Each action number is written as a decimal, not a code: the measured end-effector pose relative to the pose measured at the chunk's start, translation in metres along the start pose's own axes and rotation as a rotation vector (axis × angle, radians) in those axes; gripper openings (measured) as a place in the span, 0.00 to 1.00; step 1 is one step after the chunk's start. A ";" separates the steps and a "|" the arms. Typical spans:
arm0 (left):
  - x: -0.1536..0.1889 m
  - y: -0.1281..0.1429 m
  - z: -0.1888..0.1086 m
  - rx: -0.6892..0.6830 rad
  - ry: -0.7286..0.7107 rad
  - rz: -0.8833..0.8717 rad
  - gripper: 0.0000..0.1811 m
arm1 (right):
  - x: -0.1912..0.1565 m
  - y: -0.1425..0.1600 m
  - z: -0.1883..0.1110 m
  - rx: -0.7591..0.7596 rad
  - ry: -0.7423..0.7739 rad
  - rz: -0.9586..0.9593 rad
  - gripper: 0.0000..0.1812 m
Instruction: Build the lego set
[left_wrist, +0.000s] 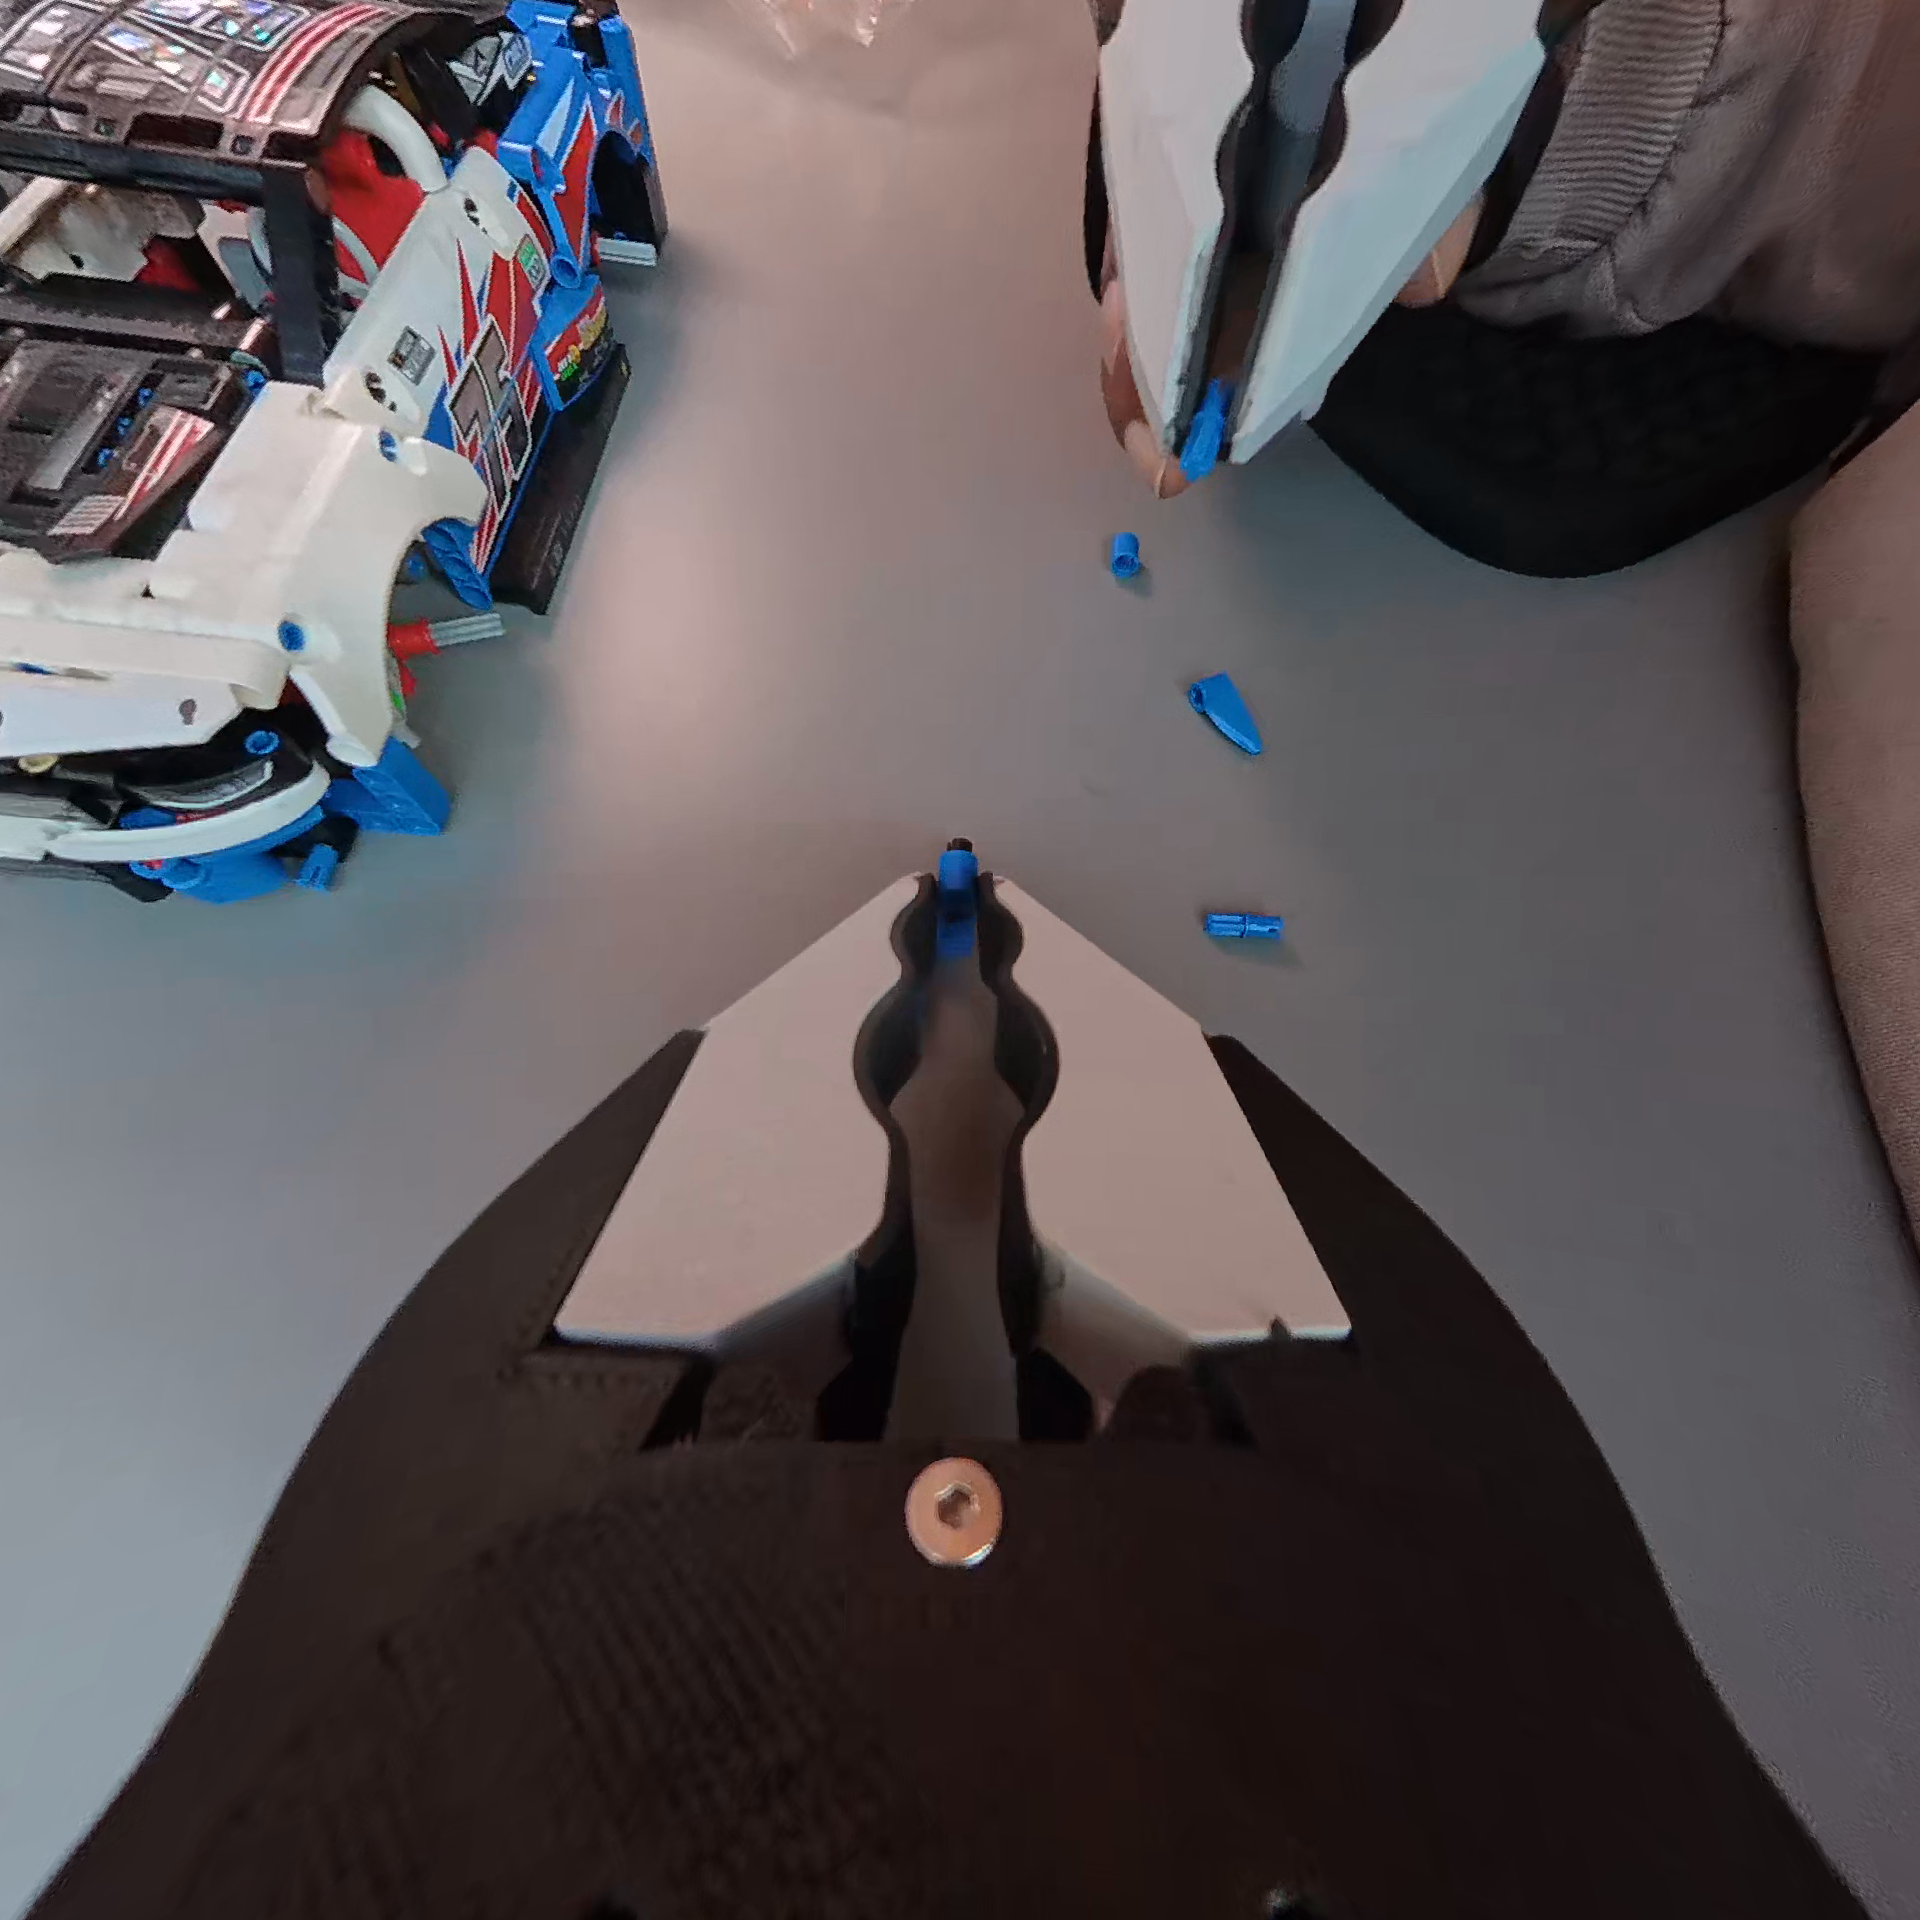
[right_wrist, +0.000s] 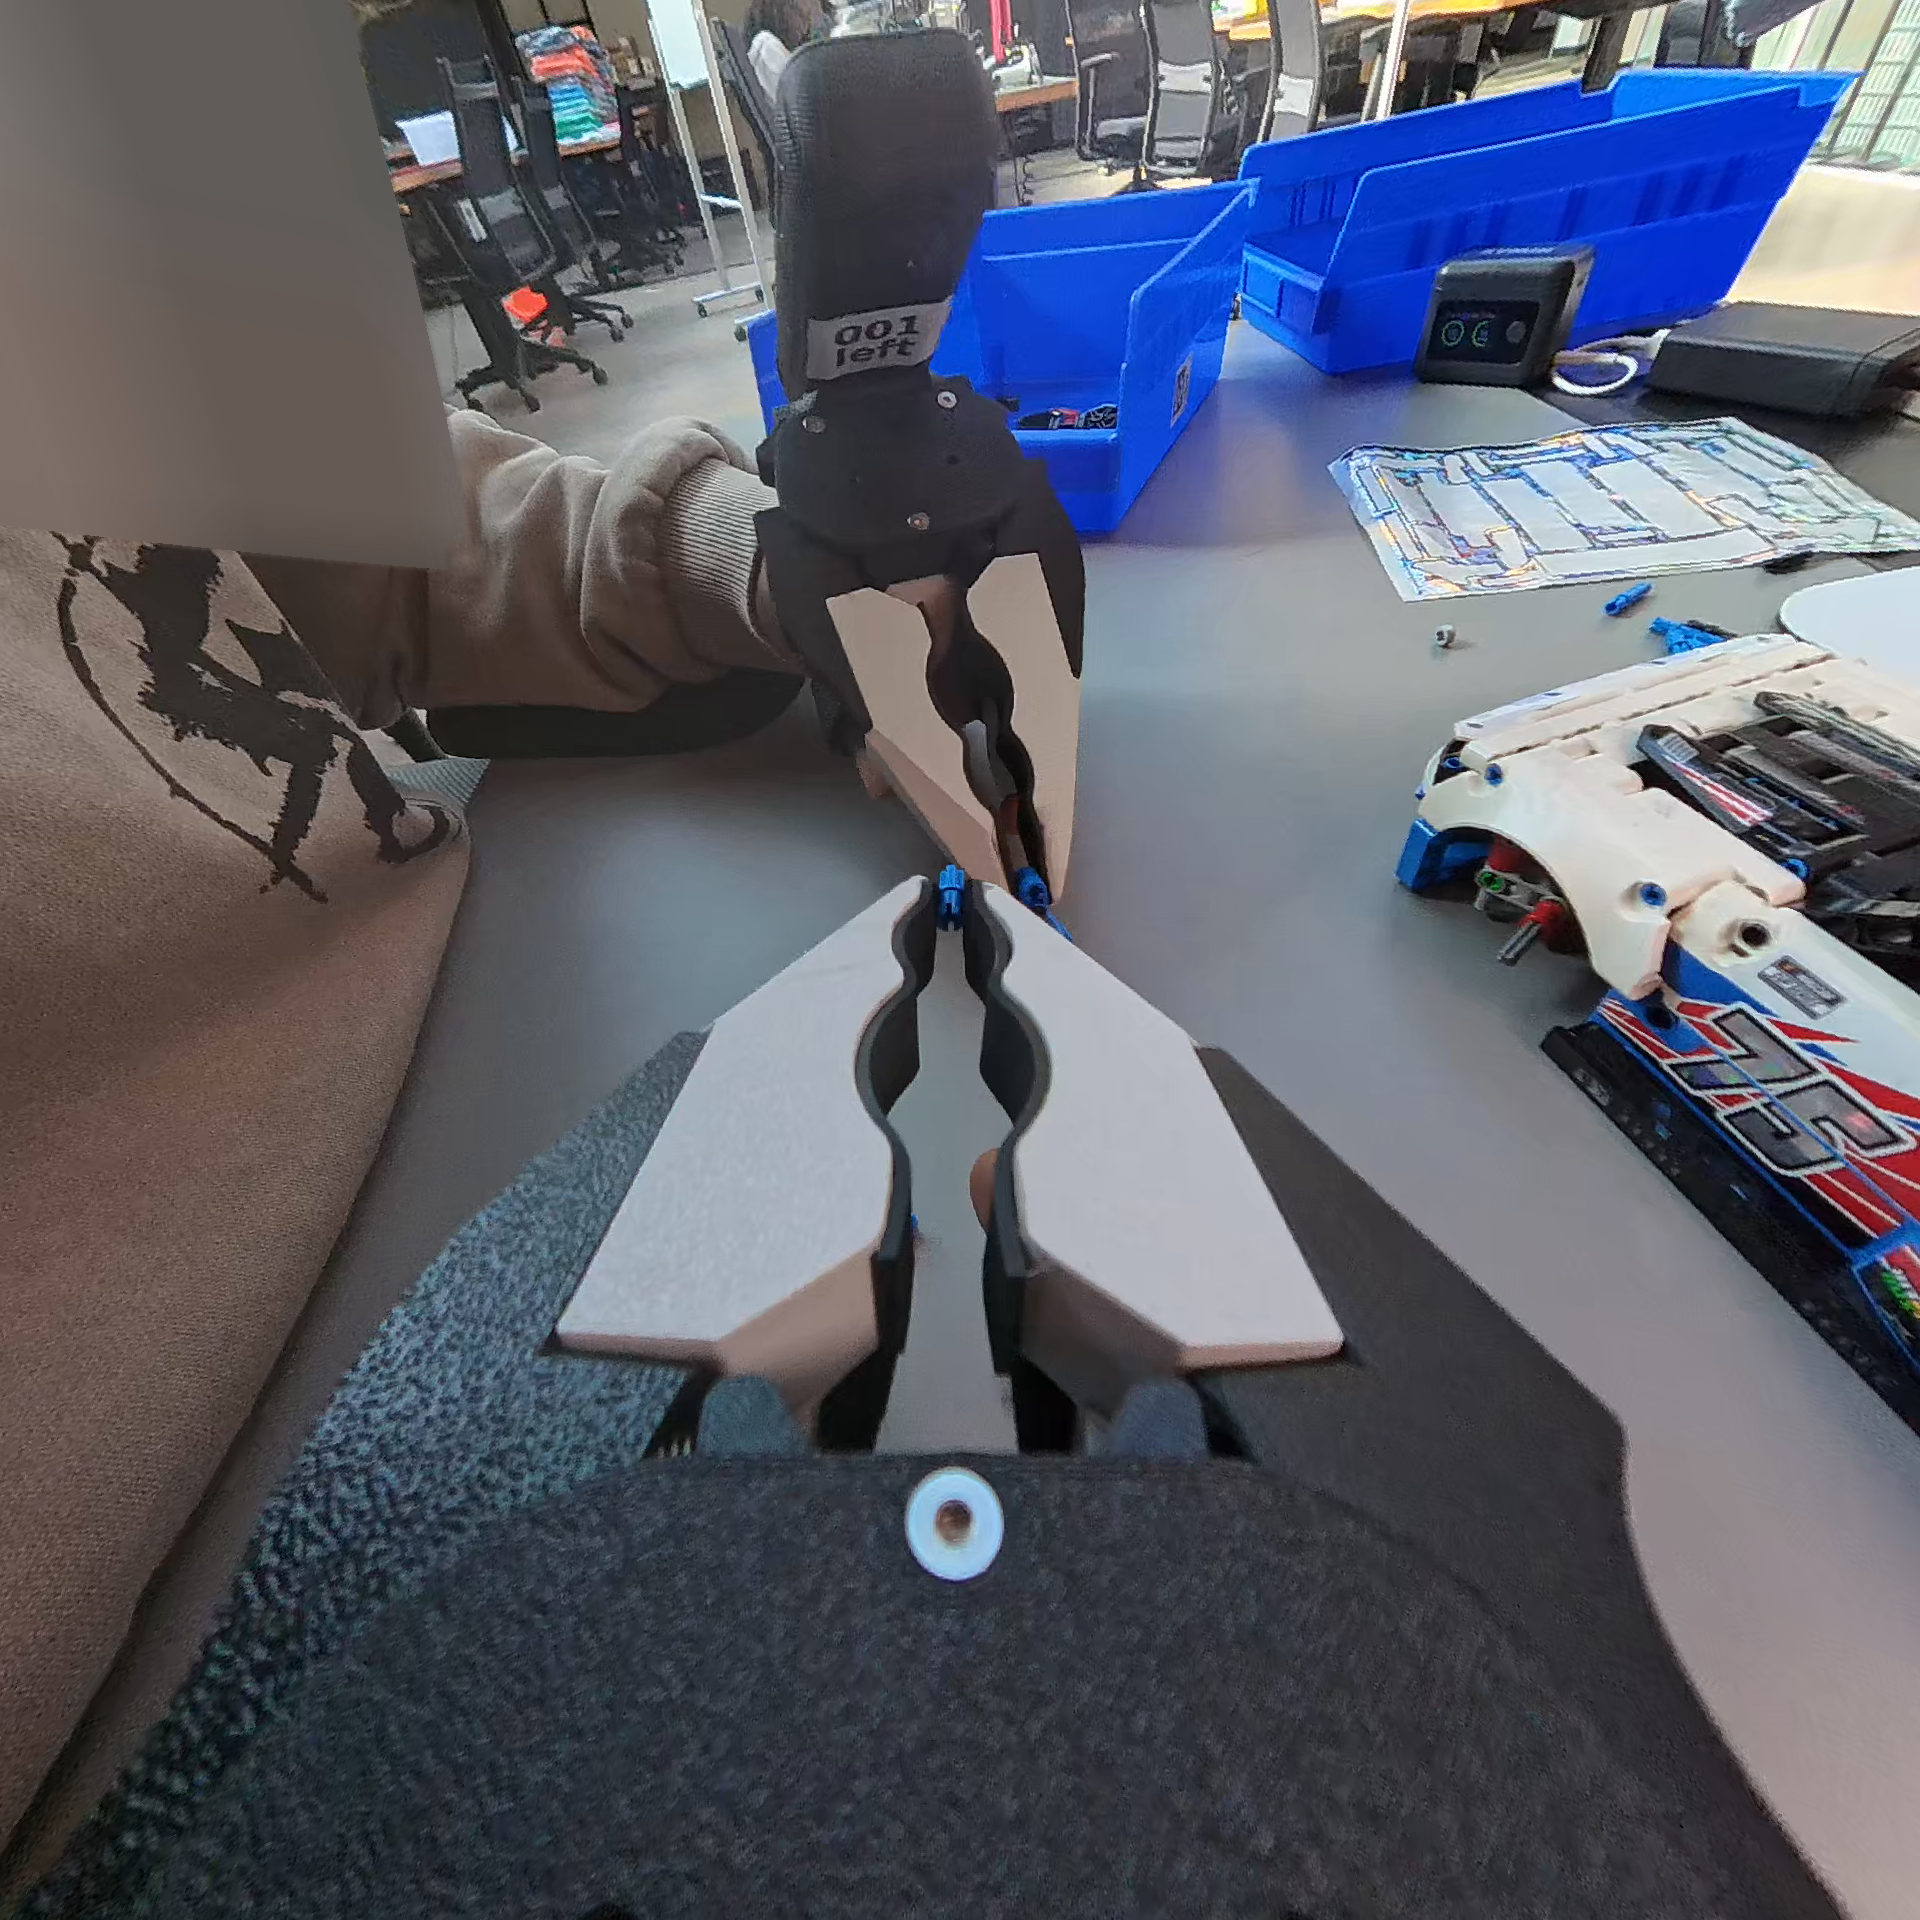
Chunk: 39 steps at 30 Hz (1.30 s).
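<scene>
Blue pin (left_wrist: 956, 902) lengthwise between fingers (left_wrist: 831, 997)

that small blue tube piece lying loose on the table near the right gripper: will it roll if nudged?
Probably. The blue tube is a short cylinder, seemingly lying on its side on the smooth grey table, so a sideways nudge likely rolls it. It looks like hard plastic: stiff, light, and likely to skid or squirt out of a pinch.
</scene>
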<state>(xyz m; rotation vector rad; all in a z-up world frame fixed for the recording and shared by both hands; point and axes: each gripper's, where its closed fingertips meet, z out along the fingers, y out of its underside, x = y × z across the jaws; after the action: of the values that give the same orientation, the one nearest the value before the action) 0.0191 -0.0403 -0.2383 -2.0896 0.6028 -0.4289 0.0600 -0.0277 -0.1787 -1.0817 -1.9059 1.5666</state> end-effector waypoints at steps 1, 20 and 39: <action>0.002 -0.002 0.001 0.004 0.000 0.020 0.03 | 0.001 0.000 0.000 0.002 0.001 -0.005 0.01; 0.052 -0.045 -0.001 0.198 0.127 0.113 0.03 | -0.021 0.009 0.011 -0.066 -0.062 -0.125 0.01; 0.060 -0.035 0.009 0.103 0.091 0.202 0.03 | -0.028 0.025 0.017 -0.176 -0.073 -0.146 0.01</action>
<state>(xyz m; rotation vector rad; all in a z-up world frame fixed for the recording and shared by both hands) 0.0818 -0.0513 -0.2089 -1.8971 0.8201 -0.4308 0.0709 -0.0592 -0.2028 -0.9415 -2.1539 1.3970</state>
